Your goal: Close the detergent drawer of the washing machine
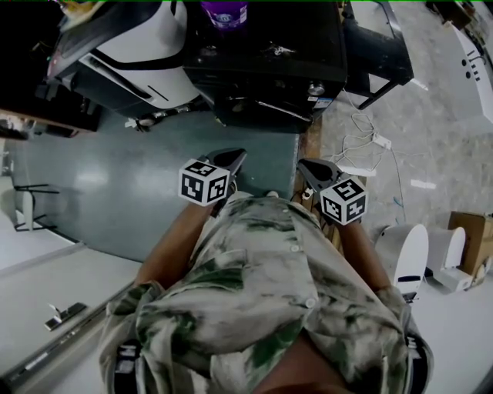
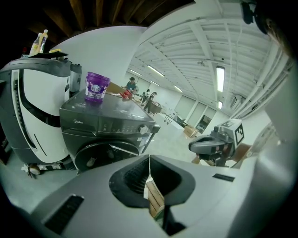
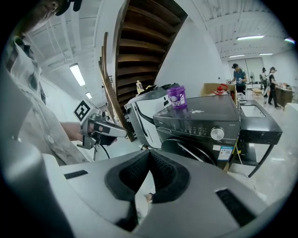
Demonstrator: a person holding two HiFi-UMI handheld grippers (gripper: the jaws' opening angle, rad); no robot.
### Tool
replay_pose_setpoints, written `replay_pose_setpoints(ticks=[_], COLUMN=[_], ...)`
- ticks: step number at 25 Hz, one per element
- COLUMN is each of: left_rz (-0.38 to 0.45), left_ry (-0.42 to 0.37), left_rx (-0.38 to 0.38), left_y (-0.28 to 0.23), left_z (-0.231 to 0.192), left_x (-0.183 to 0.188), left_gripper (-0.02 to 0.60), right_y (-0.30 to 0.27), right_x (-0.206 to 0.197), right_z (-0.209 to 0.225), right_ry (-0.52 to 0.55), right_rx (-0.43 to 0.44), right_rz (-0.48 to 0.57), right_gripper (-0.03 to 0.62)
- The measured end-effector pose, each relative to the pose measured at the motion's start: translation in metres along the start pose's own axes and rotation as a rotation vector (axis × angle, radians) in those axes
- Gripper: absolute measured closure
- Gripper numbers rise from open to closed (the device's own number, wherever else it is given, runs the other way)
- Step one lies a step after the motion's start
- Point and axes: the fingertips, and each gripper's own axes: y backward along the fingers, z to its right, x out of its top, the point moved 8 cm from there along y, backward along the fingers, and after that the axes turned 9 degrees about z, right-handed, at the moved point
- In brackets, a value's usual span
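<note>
The black front-loading washing machine (image 1: 262, 61) stands ahead of me with a purple tub (image 1: 225, 11) on its lid. In the left gripper view its control panel (image 2: 111, 124) looks flush, with no drawer sticking out, and the right gripper view shows the same panel (image 3: 195, 128). My left gripper (image 1: 231, 165) and right gripper (image 1: 312, 173) are held side by side close to my body, well short of the machine. Both have their jaws shut with nothing between them: left gripper (image 2: 149, 158), right gripper (image 3: 149, 152).
A white appliance (image 1: 139, 46) stands left of the washer and a black stand (image 1: 377, 46) right of it. Cables and a power strip (image 1: 370, 146) lie on the floor at right, near white stools (image 1: 412, 258) and a cardboard box (image 1: 474, 238). People (image 3: 240, 76) stand far off.
</note>
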Motion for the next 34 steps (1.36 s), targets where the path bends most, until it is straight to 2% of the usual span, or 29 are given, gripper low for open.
replay_pose_setpoints(ticks=[20,34], left_rz=[-0.029,-0.032], left_ry=[0.027,0.055], left_rx=[0.025,0.040], left_y=[0.004,0.000], left_z=[-0.010,-0.020], left_x=[-0.023,-0.025], left_gripper=[0.554,0.554], right_y=[-0.006,-0.008], right_x=[-0.007,-0.013], right_z=[-0.004,0.002], right_ry=[0.017,0.013], right_rx=[0.008,-0.001], right_rz=[-0.011,-0.025], right_gripper=[0.574,0.574])
